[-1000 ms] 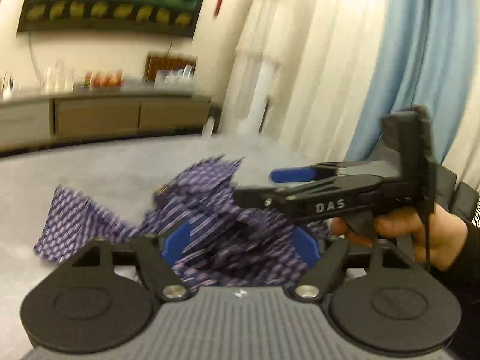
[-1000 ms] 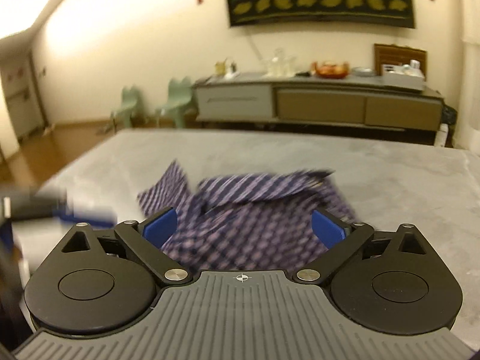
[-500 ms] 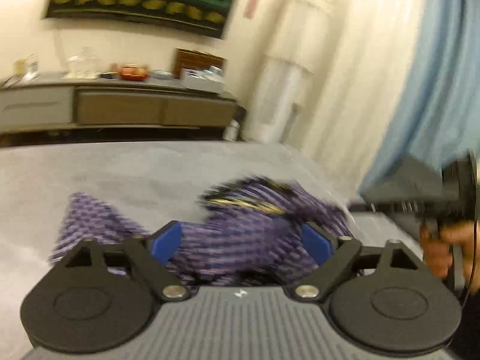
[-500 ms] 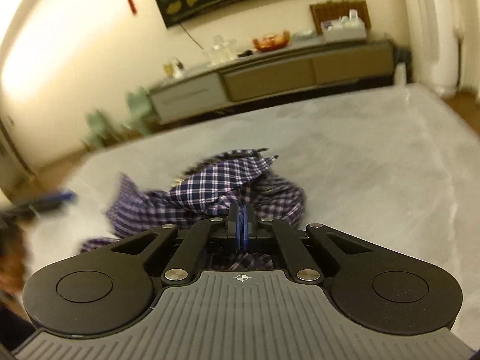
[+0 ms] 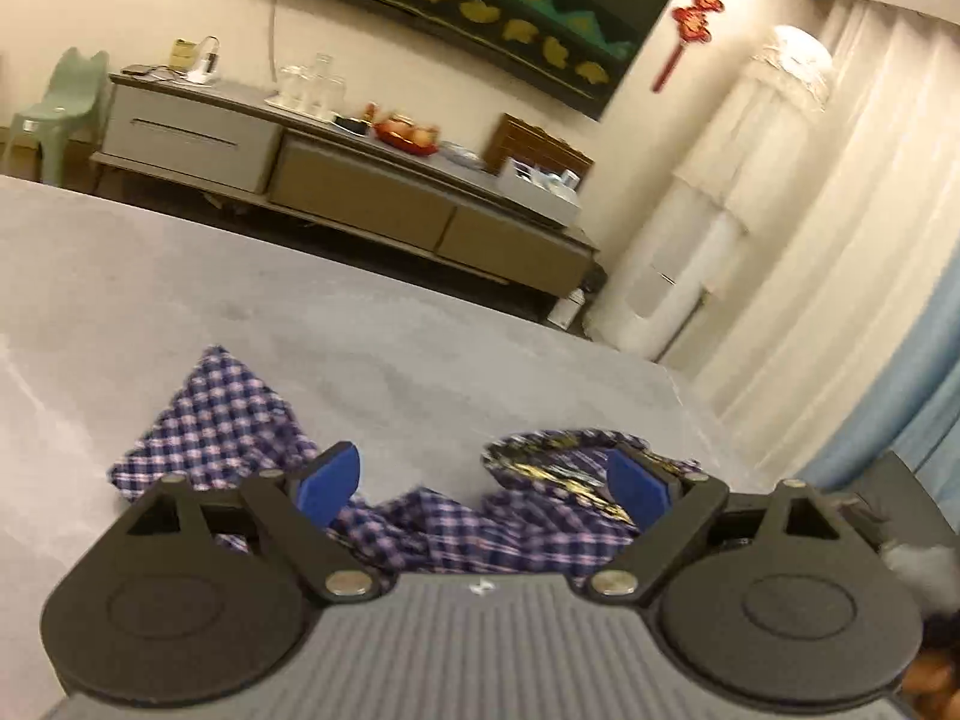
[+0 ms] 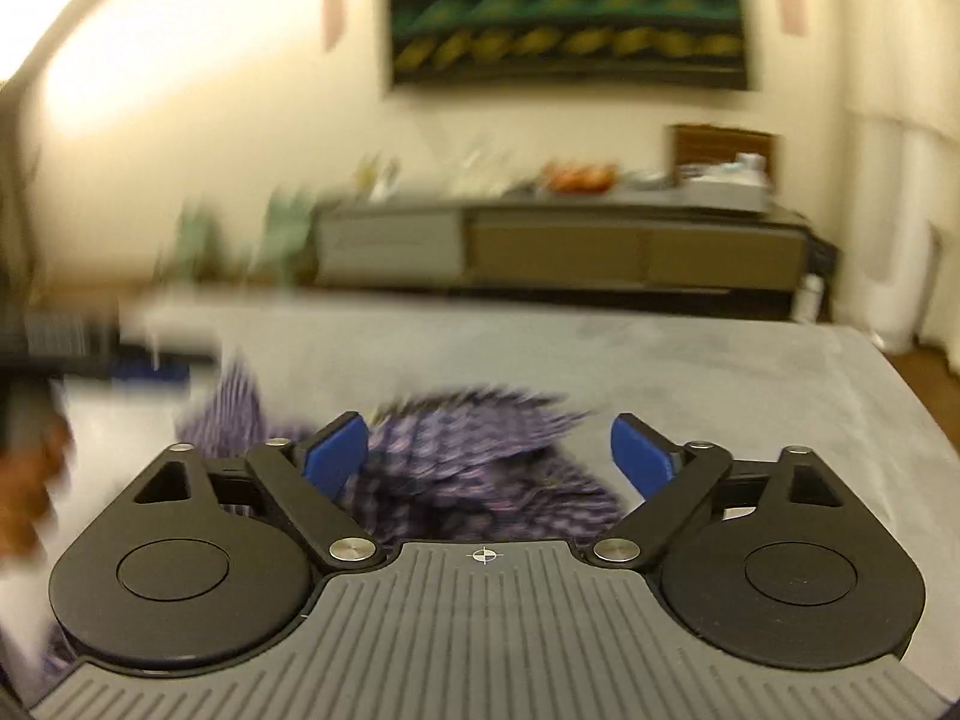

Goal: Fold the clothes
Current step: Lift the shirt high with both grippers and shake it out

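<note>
A crumpled purple-and-white checked shirt (image 5: 228, 420) lies in a heap on the grey table (image 5: 300, 312). My left gripper (image 5: 483, 483) hovers just over the heap's near edge, open, its blue pads wide apart and pressing on nothing. One loose part spreads flat to the left, and the collar (image 5: 558, 456) bunches up by the right pad. The right wrist view is blurred: my right gripper (image 6: 487, 450) hangs over the shirt (image 6: 456, 480) with its jaws opening. Cloth lies below and between them, and the pads are off it.
A long low sideboard (image 5: 360, 186) with glasses and a fruit bowl stands against the far wall beyond the table (image 6: 720, 372). White and blue curtains (image 5: 840, 300) hang on the right. A green chair (image 5: 60, 108) is at the far left. The person's hand (image 6: 30, 480) shows blurred at the left.
The right gripper snapped shut half a second ago and now stands wide again. Both gripper views swung sideways. The left gripper widened a little and rolled, and the shirt heap has shifted.
</note>
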`<action>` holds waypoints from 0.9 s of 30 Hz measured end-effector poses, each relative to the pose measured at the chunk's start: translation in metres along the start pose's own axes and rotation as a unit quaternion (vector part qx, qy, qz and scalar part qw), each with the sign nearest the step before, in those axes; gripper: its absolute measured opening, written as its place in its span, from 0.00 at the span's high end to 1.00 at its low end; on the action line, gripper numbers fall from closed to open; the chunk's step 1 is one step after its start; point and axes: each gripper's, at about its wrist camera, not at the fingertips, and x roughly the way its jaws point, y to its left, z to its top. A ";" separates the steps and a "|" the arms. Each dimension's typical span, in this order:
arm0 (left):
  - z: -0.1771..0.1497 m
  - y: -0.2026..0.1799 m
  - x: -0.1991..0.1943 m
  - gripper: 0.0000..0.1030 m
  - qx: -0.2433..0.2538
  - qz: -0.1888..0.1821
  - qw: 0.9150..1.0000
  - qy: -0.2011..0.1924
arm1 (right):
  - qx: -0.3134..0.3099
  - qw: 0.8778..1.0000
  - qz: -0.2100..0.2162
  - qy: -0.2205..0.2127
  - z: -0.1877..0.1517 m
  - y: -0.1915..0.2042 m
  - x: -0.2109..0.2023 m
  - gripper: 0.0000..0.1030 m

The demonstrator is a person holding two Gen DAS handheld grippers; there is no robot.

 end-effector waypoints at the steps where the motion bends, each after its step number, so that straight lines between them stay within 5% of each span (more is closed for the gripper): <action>1: 0.002 0.000 -0.002 0.11 0.008 -0.001 1.000 -0.002 | -0.045 0.998 -0.022 0.033 -0.003 0.012 0.016 0.45; 3: 0.007 0.000 -0.005 0.11 0.026 -0.002 1.000 -0.007 | -0.108 0.990 -0.069 0.063 -0.003 0.024 0.032 0.98; 6: 0.016 -0.003 -0.020 0.11 0.038 -0.009 0.999 -0.028 | -0.075 0.995 -0.060 0.000 0.032 0.006 -0.003 1.00; 8: 0.023 -0.002 -0.033 0.11 0.034 -0.021 0.998 -0.045 | -0.117 0.990 -0.064 -0.048 0.071 0.004 -0.048 1.00; 14: 0.041 -0.007 -0.079 0.10 0.037 -0.085 0.989 -0.112 | -0.222 0.963 -0.019 -0.151 0.196 0.011 -0.197 1.00; 18: 0.045 -0.032 -0.123 0.06 0.079 -0.139 0.974 -0.160 | -0.284 0.937 0.007 -0.203 0.247 0.041 -0.276 1.00; 22: 0.050 -0.061 -0.176 0.00 0.108 -0.191 0.952 -0.216 | -0.320 0.914 0.016 -0.248 0.266 0.064 -0.337 1.00; 27: 0.051 -0.084 -0.196 0.00 0.153 -0.242 0.935 -0.208 | -0.330 0.908 0.036 -0.256 0.251 0.074 -0.371 1.00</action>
